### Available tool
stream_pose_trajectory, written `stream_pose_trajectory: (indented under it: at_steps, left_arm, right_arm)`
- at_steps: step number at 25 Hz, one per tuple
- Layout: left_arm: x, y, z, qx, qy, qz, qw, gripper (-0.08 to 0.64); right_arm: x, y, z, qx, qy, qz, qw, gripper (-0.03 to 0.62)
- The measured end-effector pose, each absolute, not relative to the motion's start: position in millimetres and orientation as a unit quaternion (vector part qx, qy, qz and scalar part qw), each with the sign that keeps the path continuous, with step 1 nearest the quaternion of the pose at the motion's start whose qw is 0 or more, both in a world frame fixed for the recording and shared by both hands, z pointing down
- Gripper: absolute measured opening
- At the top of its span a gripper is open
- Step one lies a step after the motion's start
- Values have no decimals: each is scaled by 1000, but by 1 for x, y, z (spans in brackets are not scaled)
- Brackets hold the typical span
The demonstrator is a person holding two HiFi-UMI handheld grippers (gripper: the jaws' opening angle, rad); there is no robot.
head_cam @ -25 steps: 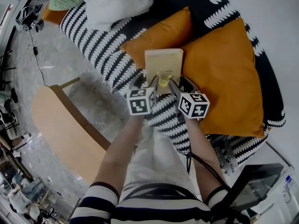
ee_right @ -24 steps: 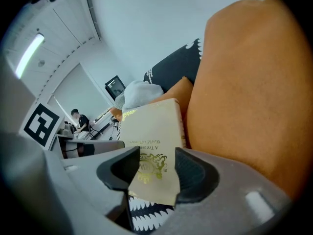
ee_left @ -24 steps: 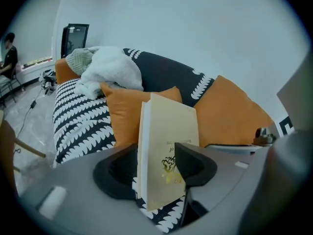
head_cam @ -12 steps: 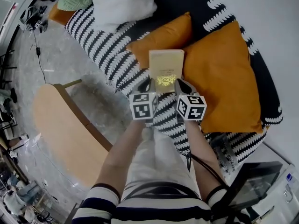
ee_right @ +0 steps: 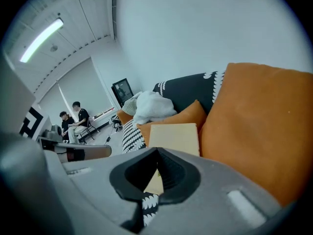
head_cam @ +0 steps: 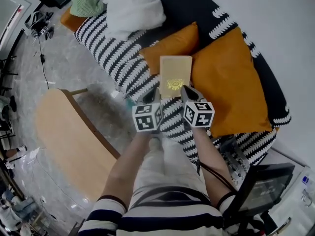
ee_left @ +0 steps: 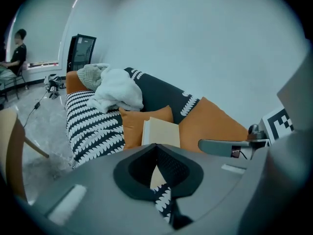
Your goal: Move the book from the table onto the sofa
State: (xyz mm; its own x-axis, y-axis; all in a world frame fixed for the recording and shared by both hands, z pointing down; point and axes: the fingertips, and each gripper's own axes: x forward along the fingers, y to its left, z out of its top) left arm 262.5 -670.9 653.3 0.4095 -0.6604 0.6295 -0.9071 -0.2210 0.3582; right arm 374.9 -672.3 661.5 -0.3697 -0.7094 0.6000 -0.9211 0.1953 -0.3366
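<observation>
Cream book point(head_cam: 175, 74) lies on the sofa point(head_cam: 114, 58) at 12 o'clock between 2 orange cushions point(head_cam: 229, 85), so lift the left gripper point(head_cam: 153, 92), its fingers having just closed on nothing, and the right gripper point(head_cam: 185, 89), fingers together and empty, straight back toward 6 o'clock without brushing it.

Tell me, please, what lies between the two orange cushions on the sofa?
The book lies there, between the smaller orange cushion and the larger orange cushion. The head view shows it best.
</observation>
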Motion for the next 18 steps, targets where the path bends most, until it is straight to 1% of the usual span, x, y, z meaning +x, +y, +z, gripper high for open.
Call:
stream_pose_trajectory:
  at_steps: [18]
  left_arm:
    - [247, -595, 540, 816, -477, 91, 314, 2]
  right_arm:
    - [338, -606, 552, 550, -780, 276, 115, -6]
